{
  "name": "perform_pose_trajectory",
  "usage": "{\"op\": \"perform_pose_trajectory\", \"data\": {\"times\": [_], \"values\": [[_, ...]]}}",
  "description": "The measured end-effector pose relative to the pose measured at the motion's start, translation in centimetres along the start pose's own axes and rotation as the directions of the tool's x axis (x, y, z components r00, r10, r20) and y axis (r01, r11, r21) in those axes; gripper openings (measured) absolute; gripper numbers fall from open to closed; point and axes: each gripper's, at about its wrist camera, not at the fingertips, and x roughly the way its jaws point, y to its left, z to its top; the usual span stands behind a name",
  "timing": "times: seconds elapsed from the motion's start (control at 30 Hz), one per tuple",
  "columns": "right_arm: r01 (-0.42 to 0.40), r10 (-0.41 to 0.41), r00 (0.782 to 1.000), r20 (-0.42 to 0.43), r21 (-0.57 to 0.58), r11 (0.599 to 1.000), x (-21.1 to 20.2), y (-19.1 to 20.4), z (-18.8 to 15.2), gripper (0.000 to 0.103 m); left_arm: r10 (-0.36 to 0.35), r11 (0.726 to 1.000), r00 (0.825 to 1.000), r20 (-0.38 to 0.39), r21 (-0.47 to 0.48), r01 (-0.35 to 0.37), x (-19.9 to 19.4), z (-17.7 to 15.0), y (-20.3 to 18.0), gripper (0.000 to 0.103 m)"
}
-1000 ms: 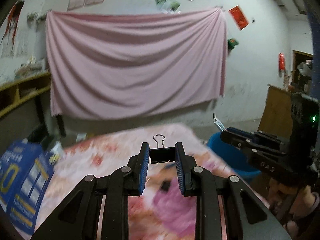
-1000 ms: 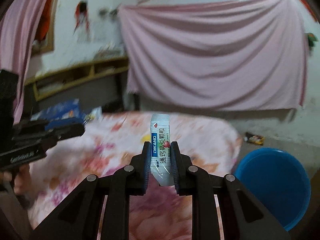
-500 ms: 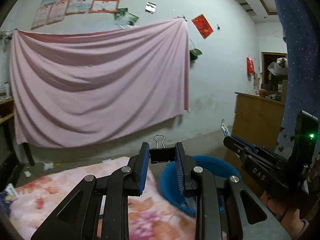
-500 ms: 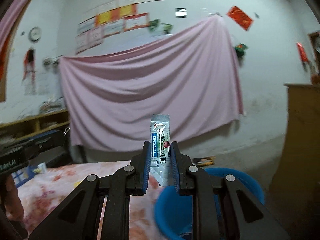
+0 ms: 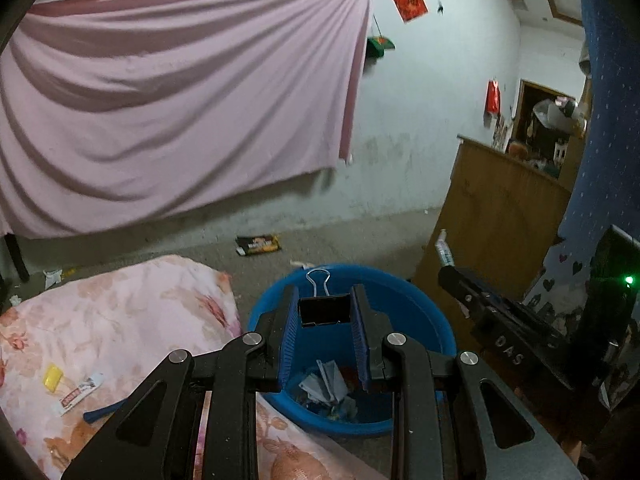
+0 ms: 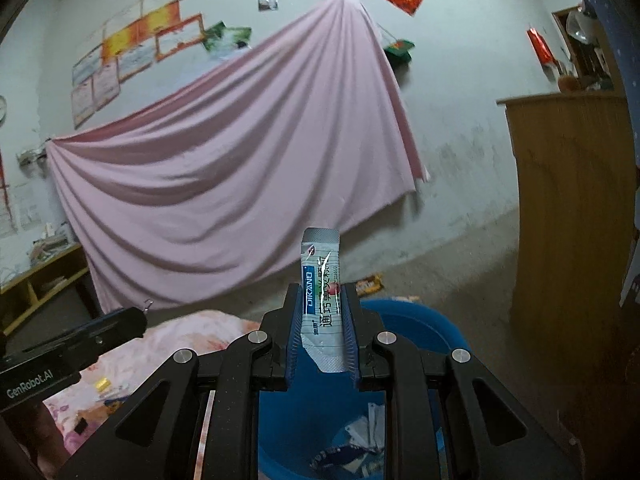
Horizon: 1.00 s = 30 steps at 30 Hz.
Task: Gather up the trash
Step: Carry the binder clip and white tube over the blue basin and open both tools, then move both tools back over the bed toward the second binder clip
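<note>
My left gripper point(image 5: 325, 322) clamps a binder clip point(image 5: 324, 309); my right gripper point(image 6: 321, 322) clamps a sachet point(image 6: 321, 300), both above the blue basin point(image 5: 416, 308). Releasing off-centre risks either item landing on the floor.

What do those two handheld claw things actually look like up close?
Both the left gripper and right gripper are matte black linkages with silver pivot bolts and ribbed blue finger pads. White lettering marks their sides, and a green light glows on the right one.
</note>
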Motion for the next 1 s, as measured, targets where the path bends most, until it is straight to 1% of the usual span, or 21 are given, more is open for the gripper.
{"op": "perform_pose_trajectory", "data": {"times": [0.13,0.27,0.37,0.43,0.53,0.7,0.9,1.0], "values": [[0.026,-0.025,0.997,-0.070,0.015,1.000,1.3,-0.3,-0.7,0.018,-0.009,1.000,0.999,-0.042,-0.006,0.009,1.4,0.1,-0.4,0.022],[0.037,-0.033,0.994,-0.100,0.039,0.999,2.0,-0.8,-0.8,0.018,-0.007,1.000,0.997,-0.072,-0.018,0.006,2.3,-0.5,-0.5,0.022],[0.045,-0.039,0.993,-0.115,0.047,0.998,2.2,-1.1,-1.0,0.020,-0.007,0.999,0.997,-0.077,-0.050,0.003,2.8,-0.6,0.0,0.022],[0.059,-0.051,0.990,-0.134,0.056,0.997,2.4,-1.4,-1.1,0.020,-0.015,0.998,0.997,-0.082,-0.066,0.009,3.0,-0.6,0.1,0.022],[0.082,-0.072,0.985,-0.158,0.058,0.995,2.8,-1.7,-1.2,0.020,-0.008,0.998,0.995,-0.096,-0.069,0.001,3.5,-0.6,0.2,0.023],[0.094,-0.082,0.981,-0.174,0.060,0.994,3.0,-1.8,-1.3,0.020,-0.003,0.997,0.994,-0.110,-0.078,-0.005,4.0,-0.9,0.3,0.030],[0.097,-0.085,0.979,-0.184,0.062,0.993,3.2,-1.8,-1.2,0.020,-0.004,0.995,0.995,-0.097,-0.096,-0.005,3.5,-0.8,0.6,0.030],[0.095,-0.082,0.980,-0.183,0.062,0.994,3.2,-1.9,-1.1,0.021,0.009,0.996,0.996,-0.084,-0.093,-0.017,2.8,-0.8,0.8,0.031]]}}
